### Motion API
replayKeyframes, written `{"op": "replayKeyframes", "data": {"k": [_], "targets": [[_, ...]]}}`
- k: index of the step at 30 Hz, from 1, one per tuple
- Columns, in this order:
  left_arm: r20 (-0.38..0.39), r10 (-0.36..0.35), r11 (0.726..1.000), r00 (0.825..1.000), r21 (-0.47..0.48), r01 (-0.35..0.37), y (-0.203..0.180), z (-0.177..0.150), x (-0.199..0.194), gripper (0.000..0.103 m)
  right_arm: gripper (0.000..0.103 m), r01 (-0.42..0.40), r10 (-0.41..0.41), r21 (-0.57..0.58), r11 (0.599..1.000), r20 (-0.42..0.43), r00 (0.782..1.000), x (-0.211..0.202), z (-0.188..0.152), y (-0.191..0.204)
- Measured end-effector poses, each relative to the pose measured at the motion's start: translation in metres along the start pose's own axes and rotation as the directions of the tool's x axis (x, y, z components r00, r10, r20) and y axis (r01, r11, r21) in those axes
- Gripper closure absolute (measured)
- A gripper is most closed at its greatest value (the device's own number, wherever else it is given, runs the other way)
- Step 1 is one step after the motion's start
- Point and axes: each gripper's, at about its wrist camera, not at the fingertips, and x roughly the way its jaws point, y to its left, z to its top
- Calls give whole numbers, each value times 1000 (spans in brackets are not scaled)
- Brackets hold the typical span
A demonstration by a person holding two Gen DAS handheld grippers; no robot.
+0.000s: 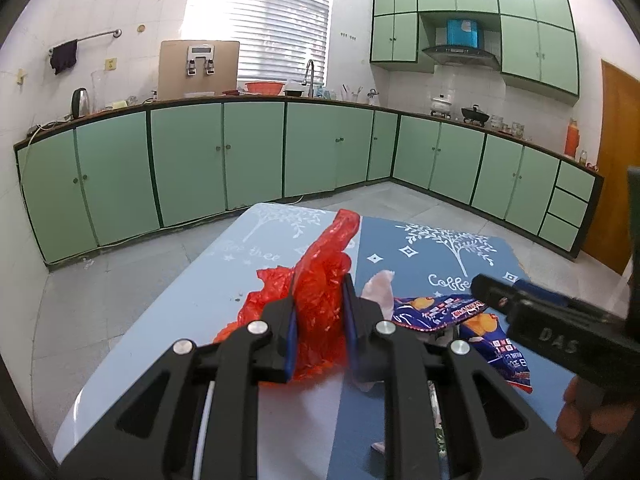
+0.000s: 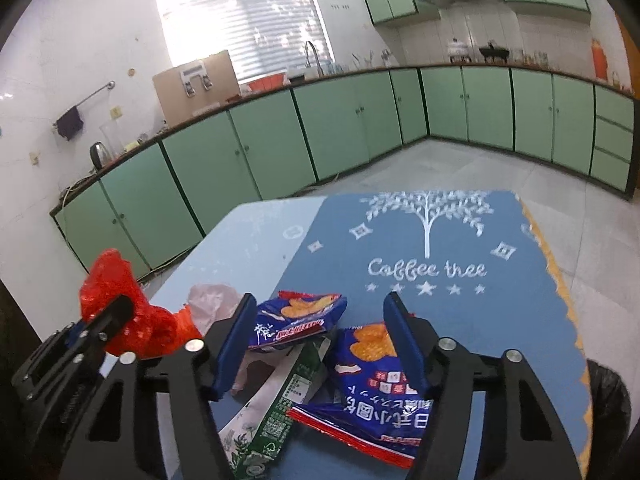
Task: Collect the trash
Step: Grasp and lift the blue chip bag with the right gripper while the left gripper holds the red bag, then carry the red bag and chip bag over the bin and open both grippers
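My left gripper (image 1: 319, 294) is shut on a crumpled red plastic bag (image 1: 320, 272), holding it just above the blue tablecloth (image 1: 180, 320). In the right wrist view the same red bag (image 2: 108, 276) and left gripper (image 2: 118, 310) sit at the far left. My right gripper (image 2: 320, 314) stands open over a heap of litter. Between its fingers lie a blue snack wrapper (image 2: 300, 316), a second blue wrapper (image 2: 372, 380) and a flattened green carton (image 2: 280, 412). A pale pink scrap (image 2: 208, 304) lies behind the left finger. The right gripper (image 1: 500, 286) also shows at the right of the left wrist view.
The table (image 2: 440, 320) carries a blue "Coffee tree" cloth and drops off to tiled floor on the far side and left. A black bin bag (image 2: 608, 400) shows past the table's right edge. Green kitchen cabinets (image 1: 256, 152) line the walls beyond.
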Motion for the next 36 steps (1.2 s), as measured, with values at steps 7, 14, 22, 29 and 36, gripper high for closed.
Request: {"op": "replayKeyframes", "data": {"k": [7,14,22,29,36], "targets": [[-4,-15,1000,1000,-6,15,3,-5,3,85,73,-24,23,-7,1000,-66,998,16,-5,6],[-14,-22,1000,1000,-13,22,5,-4,4,85,96,-42,40,-40,998,-51,998,11,-5,13],[-6,-43,999,999,-11,43,-2,-1,-6,85,98,-54,56,-75,996,33,998,-19,11,13],[18,-81,997,997,5,81,-18,1,-24,85,98,-40,48,-75,996,110,993,-60,21,-3],[32,-157,987,987,35,156,-50,1,-43,85,98,8,1,-56,998,159,987,-102,17,-33]]}}
